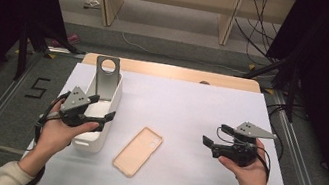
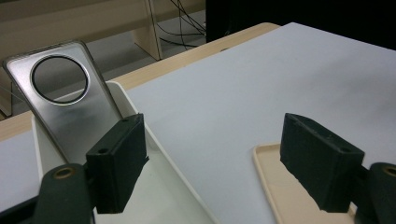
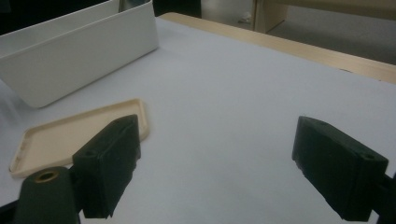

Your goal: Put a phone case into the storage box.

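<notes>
Mid-table, toward the front edge: flat beige rubbery phone case (image 1: 138, 151), likely light and floppy; pinch one long rim. Left gripper (image 1: 99, 118) and right gripper (image 1: 208, 145) both gape, empty.

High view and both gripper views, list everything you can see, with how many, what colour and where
Phone case: one, beige, lying flat on the white sheet near the middle, just right of the bin.
Metal plate with a round hole: one, grey, leaning upright in the far end of the bin.
Bin: one, white, long, on the left part of the sheet.
Sheet: one, white, covering the table.
Table: one, light wood, its far edge showing beyond the sheet.
Left gripper: one, black with grey plate, jaws open, over the bin's near end.
Right gripper: one, black with grey plate, jaws open, above the sheet's right part.
Hands: two, one holding each gripper.
</notes>
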Tool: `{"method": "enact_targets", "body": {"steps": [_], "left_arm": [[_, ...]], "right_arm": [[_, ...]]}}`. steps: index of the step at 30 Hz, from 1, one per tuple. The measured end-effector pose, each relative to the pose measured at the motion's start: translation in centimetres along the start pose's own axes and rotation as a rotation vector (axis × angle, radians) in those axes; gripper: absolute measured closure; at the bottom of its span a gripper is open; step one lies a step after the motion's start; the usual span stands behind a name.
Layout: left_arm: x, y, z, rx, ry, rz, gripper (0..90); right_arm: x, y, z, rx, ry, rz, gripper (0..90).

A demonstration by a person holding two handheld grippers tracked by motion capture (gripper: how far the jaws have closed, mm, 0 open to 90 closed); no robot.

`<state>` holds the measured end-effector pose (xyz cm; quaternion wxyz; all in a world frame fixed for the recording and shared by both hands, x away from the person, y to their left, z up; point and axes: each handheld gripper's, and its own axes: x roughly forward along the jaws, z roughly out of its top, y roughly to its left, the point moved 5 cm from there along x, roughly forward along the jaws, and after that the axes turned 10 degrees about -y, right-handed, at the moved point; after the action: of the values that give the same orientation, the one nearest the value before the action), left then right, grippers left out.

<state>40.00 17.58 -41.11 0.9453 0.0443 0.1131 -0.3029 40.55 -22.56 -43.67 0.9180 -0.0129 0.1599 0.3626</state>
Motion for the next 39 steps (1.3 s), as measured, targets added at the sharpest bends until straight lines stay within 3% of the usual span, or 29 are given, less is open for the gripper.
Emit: {"method": "enact_targets", "body": {"steps": [13,16,17,20,25,29,33,39], "left_arm": [[0.2,-0.6,-0.3,0.008,0.016,-0.02,23.7],[0.3,-1.1,-0.4,0.011,0.031,-0.052,28.0],[0.3,-1.5,-0.5,0.007,0.039,-0.08,29.3],[0.4,-2.5,-0.7,0.012,0.056,-0.132,42.5],[0.7,-4.4,-1.6,0.032,0.152,-0.206,74.2],[1.1,-6.2,-3.0,0.043,0.254,-0.26,89.5],[1.5,-7.6,-4.1,0.034,0.328,-0.314,89.7],[2.4,-8.9,-6.0,0.035,0.427,-0.354,89.8]], "right_arm": [[-0.5,0.0,0.0,0.007,-0.001,0.012,16.1],[-0.7,-0.1,-0.1,0.006,-0.001,0.011,16.2],[-0.7,-0.1,-0.1,0.008,-0.002,0.01,16.2],[-0.8,-0.2,-0.1,0.012,-0.003,0.003,16.2],[-0.7,-0.1,-0.1,0.012,-0.001,0.004,16.1],[-0.7,-0.2,-0.1,0.011,-0.002,0.002,16.2],[-0.7,-0.2,-0.1,0.012,0.001,0.003,16.1],[-0.6,-0.1,-0.2,0.01,0.004,0.005,16.1]]}}
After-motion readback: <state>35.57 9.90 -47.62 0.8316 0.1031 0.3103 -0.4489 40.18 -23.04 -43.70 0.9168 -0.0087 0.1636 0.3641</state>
